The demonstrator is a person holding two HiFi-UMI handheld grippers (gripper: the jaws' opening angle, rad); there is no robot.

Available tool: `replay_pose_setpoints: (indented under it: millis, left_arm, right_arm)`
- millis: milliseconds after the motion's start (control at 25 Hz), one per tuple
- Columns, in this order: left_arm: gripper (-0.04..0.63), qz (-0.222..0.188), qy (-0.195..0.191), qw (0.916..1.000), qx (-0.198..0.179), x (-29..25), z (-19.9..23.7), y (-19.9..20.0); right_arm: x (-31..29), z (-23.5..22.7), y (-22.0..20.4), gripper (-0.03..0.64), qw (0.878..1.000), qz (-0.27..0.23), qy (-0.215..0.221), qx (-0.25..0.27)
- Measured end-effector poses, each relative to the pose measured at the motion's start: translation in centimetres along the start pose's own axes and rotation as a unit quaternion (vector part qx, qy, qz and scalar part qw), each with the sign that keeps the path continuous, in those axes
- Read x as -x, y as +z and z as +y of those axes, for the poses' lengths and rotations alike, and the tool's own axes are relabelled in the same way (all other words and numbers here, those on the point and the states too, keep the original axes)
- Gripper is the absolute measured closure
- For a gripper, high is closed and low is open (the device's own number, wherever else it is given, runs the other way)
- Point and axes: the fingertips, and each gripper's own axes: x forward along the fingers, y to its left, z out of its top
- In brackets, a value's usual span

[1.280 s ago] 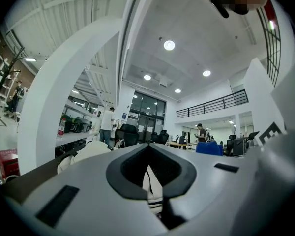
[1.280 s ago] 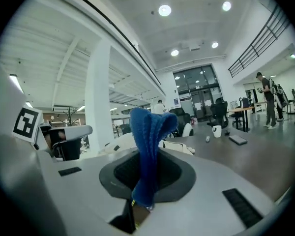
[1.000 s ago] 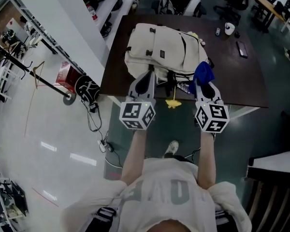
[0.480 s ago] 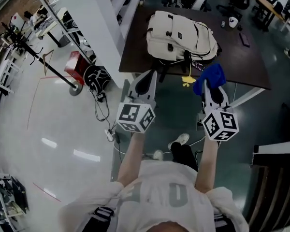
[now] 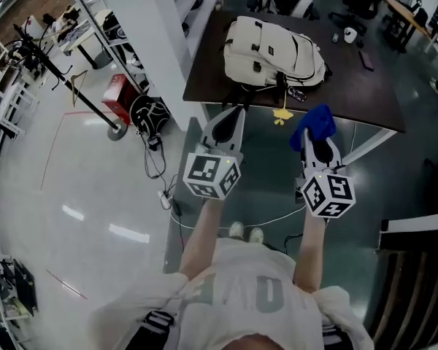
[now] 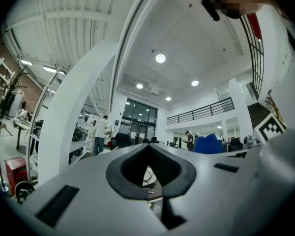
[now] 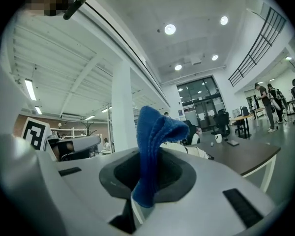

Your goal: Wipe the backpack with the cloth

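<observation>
A cream backpack (image 5: 274, 49) lies flat on the dark table (image 5: 365, 93) in the head view, its straps hanging over the near edge. My right gripper (image 5: 312, 134) is shut on a blue cloth (image 5: 315, 121), held in the air short of the table's near edge; in the right gripper view the blue cloth (image 7: 152, 151) sticks up from between the closed jaws. My left gripper (image 5: 227, 123) is shut with nothing in it, also short of the table, below the backpack's left side. In the left gripper view the jaws meet at the left gripper (image 6: 148, 166).
A yellow tag (image 5: 281, 117) dangles from the backpack over the table edge. A white cup (image 5: 351, 33) and a dark phone-like item (image 5: 369, 59) lie at the table's far right. A white pillar (image 5: 142, 31), a red box (image 5: 118, 93) and a black bag (image 5: 149, 113) stand left.
Both grippers have pulled back from the backpack toward the person and now hang off the table edge. The view has shifted, so the table sits farther away. The cloth stays gripped.
</observation>
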Motion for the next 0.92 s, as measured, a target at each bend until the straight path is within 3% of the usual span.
replay_pose_setpoints:
  millis: [280, 920]
  left_arm:
    - [0.592, 0.02, 0.006, 0.9997, -0.01, 0.2, -1.1, -1.5]
    - [0.591, 0.007, 0.016, 0.9997, -0.014, -1.1, 0.5, -0.1]
  right_arm:
    - [0.9, -0.6, -0.8, 0.569, 1.0, 0.005, 0.005, -0.001]
    - [-1.3, -0.2, 0.4, 0.569, 1.0, -0.001, 0.019, 0.017]
